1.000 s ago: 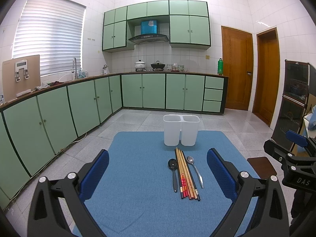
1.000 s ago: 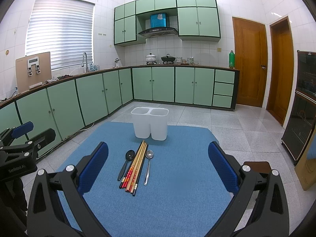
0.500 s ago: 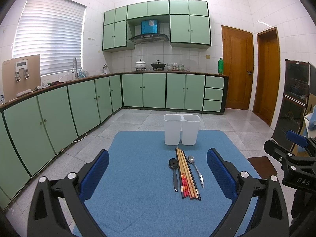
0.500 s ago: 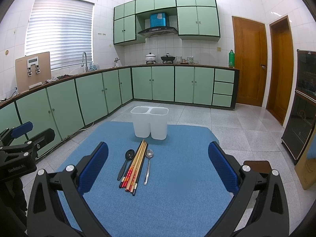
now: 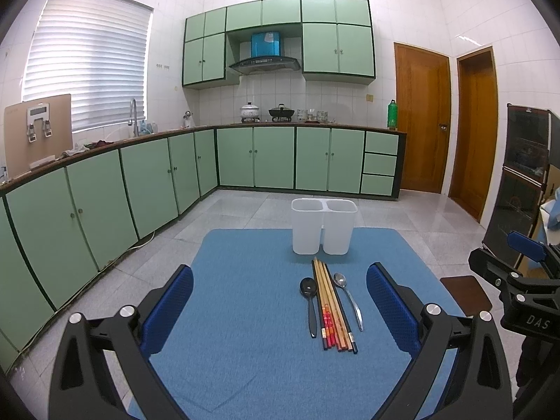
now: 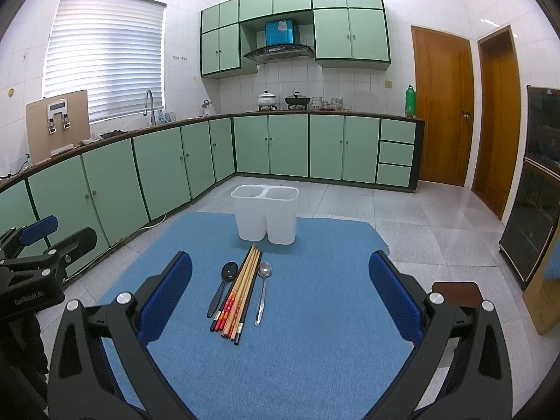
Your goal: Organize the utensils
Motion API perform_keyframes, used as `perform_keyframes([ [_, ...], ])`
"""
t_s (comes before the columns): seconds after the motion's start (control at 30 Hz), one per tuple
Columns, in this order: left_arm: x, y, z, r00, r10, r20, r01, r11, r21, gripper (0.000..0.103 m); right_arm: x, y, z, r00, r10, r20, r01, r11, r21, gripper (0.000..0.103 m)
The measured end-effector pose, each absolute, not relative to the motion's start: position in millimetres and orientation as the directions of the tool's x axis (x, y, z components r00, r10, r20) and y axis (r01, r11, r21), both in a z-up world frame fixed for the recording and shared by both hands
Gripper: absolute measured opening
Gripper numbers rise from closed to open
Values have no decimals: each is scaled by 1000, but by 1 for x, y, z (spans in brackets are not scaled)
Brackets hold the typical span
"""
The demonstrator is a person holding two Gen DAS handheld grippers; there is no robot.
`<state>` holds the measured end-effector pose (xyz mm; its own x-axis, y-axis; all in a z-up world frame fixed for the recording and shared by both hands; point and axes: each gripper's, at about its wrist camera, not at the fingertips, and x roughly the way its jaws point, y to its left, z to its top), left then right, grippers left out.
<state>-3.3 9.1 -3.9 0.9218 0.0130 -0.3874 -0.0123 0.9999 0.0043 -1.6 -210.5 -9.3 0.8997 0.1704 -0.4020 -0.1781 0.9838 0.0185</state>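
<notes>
Nothing has moved: both grippers, left (image 5: 280, 309) and right (image 6: 280, 295), stay spread and empty above the blue mat (image 6: 315, 350), chopsticks (image 6: 238, 294) ahead, green cabinets (image 6: 290, 145) beyond

"DAS" is printed in white on the right gripper (image 5: 525, 318), and "GenRobot.AI" on the left gripper (image 6: 29, 301).

Chopsticks (image 6: 240, 294) lie between two spoons (image 6: 222, 289).

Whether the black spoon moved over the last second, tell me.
No. The black spoon lies left of the chopsticks, before the white holder, as earlier.
</notes>
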Motion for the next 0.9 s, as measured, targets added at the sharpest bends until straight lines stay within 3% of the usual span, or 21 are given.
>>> perform_keyframes([
  [0.9,20,2,-17,902,13,-431,-11,1000,7,97,15,-209,-16,881,163,-443,-172,985,19,98],
])
